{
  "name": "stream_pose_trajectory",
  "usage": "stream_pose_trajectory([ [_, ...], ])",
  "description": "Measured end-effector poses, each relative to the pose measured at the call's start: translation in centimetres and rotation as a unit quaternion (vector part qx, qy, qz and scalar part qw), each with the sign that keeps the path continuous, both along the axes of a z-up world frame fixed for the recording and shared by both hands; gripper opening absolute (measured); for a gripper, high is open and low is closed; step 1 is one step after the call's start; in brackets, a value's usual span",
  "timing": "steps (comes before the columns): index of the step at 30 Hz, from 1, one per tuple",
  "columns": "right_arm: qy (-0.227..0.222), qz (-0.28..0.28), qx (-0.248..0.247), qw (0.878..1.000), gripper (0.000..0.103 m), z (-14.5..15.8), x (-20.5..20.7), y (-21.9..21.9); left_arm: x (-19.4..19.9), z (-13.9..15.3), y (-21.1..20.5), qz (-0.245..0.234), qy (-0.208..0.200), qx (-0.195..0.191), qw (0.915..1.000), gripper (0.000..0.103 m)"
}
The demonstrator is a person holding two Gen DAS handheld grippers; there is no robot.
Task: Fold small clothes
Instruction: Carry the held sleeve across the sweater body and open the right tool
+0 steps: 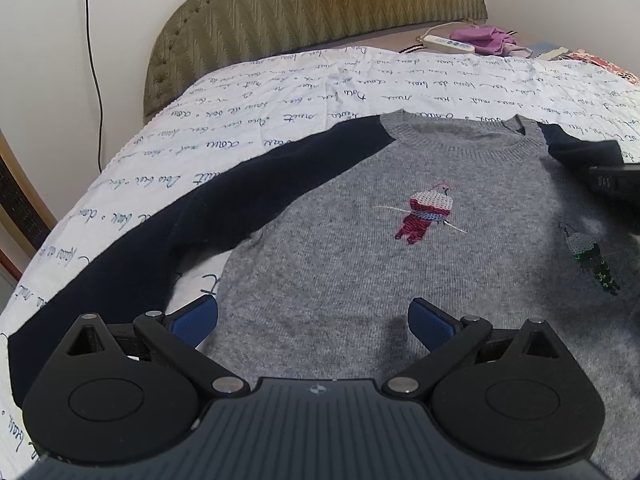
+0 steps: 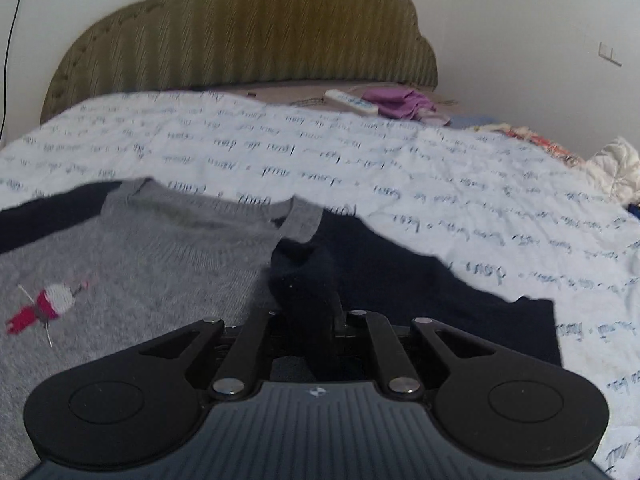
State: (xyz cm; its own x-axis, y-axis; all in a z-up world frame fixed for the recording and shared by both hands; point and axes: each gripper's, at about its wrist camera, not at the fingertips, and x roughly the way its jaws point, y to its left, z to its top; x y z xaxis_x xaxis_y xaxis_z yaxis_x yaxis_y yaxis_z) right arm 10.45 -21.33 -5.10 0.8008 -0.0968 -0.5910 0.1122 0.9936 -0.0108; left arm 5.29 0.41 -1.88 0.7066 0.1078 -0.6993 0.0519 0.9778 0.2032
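Observation:
A small grey sweater with navy sleeves and stitched skier figures lies face up on the bed. Its left navy sleeve stretches out flat. My left gripper hovers open over the lower left of the grey body, blue pads apart with nothing between them. In the right wrist view my right gripper is shut on the end of the right navy sleeve, which bunches up between the fingers and lies folded over toward the grey chest. Part of the right gripper's body shows at the left wrist view's right edge.
The bed is covered by a white sheet printed with handwriting. A green padded headboard stands behind. A white power strip and a purple cloth lie near the head; more heaped cloth lies at the right.

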Motion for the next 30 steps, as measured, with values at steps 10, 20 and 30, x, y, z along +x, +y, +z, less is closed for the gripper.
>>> stream_pose_trajectory([
  [10, 0.017, 0.026, 0.014, 0.999, 0.048, -0.6, -2.5, -0.3, 0.2, -0.5, -0.1, -0.01, 0.008, -0.009, 0.9999, 0.103],
  [20, -0.023, 0.017, -0.028, 0.999, 0.018, -0.1, -3.7, 0.4, 0.2, -0.5, 0.8, -0.008, 0.009, -0.011, 0.9999, 0.103],
  [30, -0.071, 0.011, -0.059, 0.996, 0.01, 4.3, -3.4, 2.1, 0.3, 0.0, 2.9, 0.013, -0.001, -0.007, 0.9999, 0.103],
])
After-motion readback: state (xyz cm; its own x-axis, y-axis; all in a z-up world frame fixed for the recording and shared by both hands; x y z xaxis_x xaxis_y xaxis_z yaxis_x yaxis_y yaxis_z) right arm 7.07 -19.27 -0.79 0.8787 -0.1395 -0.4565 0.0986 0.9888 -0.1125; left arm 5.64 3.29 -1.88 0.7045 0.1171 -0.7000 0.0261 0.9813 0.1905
